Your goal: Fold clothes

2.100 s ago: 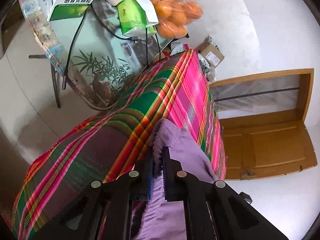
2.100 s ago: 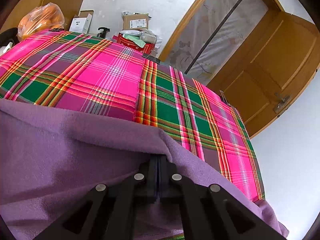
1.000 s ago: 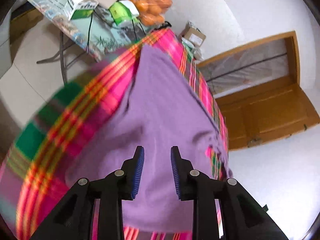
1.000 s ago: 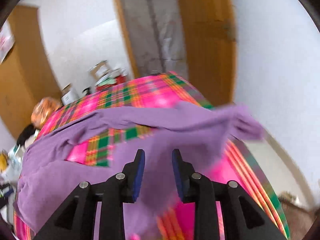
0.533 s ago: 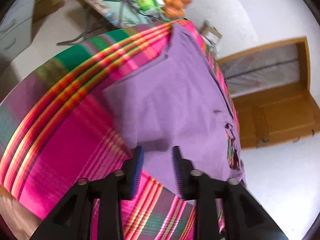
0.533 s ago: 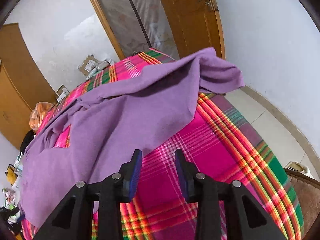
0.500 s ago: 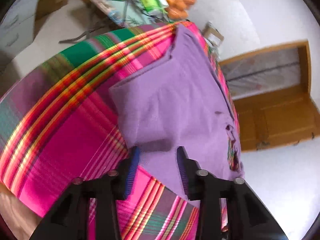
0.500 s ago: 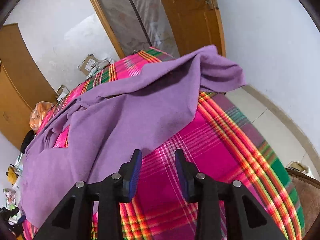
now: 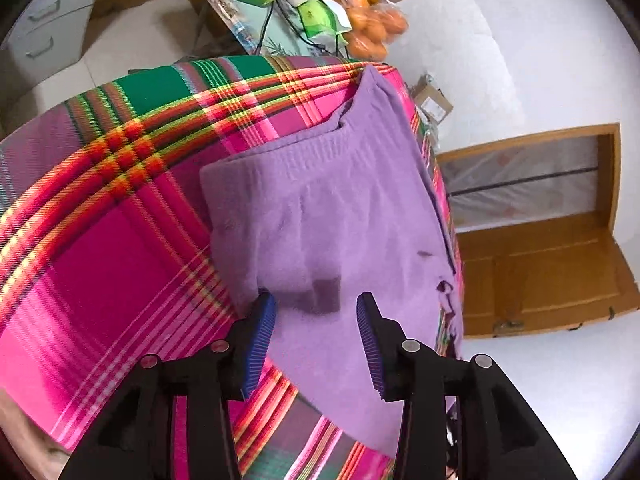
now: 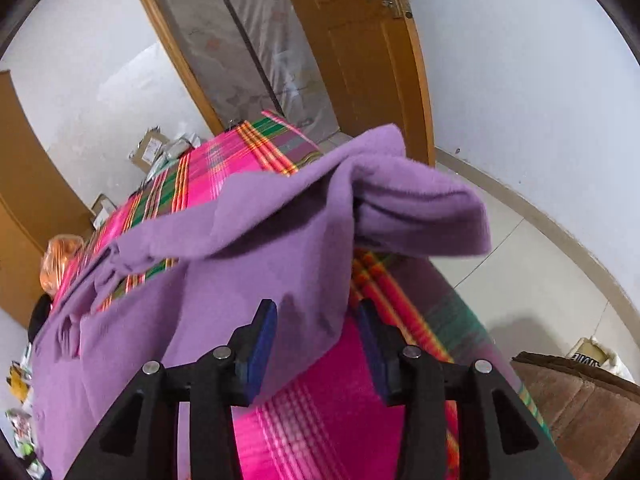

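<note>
A purple knit sweater [image 9: 340,220] lies spread on a pink, green and yellow plaid cloth [image 9: 100,260] that covers the table. My left gripper [image 9: 316,320] hangs open just over the sweater's near edge, nothing between its blue pads. In the right wrist view the same sweater [image 10: 240,264] stretches away to the left, and one sleeve end [image 10: 420,212] lies bunched and folded back near the table's right edge. My right gripper [image 10: 316,324] is open above the sweater's near edge where it meets the plaid cloth [image 10: 320,420].
Beyond the plaid table stands a glass-topped side table [image 9: 248,28] with boxes, cables and a bag of oranges [image 9: 372,28]. A wooden door [image 10: 360,60] and cardboard boxes [image 10: 148,148] line the far wall. A brown cushion [image 10: 580,400] sits low right.
Both grippers let go of the sweater, opened and drew back. The sweater now lies spread on the cloth, and both sets of jaws have widened over the last half second.
</note>
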The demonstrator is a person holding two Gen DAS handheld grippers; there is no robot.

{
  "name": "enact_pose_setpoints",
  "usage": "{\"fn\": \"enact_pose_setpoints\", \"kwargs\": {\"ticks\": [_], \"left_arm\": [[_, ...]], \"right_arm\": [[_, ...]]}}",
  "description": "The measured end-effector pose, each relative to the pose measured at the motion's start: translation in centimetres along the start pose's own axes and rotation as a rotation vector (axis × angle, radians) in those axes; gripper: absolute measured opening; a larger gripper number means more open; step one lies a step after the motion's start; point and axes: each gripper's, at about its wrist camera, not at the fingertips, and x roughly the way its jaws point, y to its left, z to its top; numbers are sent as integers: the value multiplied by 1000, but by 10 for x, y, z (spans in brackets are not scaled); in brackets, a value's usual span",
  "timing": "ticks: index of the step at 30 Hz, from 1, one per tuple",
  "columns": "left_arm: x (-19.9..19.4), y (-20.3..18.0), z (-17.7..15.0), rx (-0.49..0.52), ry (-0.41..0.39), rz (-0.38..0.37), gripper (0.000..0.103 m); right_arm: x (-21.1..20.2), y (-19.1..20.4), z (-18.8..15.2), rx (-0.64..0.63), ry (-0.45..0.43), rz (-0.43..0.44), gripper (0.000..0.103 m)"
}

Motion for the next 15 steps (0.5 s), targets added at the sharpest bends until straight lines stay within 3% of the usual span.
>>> {"fn": "enact_pose_setpoints", "kwargs": {"ticks": [4,8,9,15], "left_arm": [[2,-3,0,-11,-15,6,44],[3,-5,1,-26,-27,9,44],[3,-4,2,-40,-29,4,44],[1,-1,5,-67,-26,-11,44]], "right_arm": [[12,-4,14,17,-6,9,42],[19,-6,20,27,-7,24,11],[17,-8,19,27,-10,29,8],[-3,-17,18,45,-75,53,5]]}}
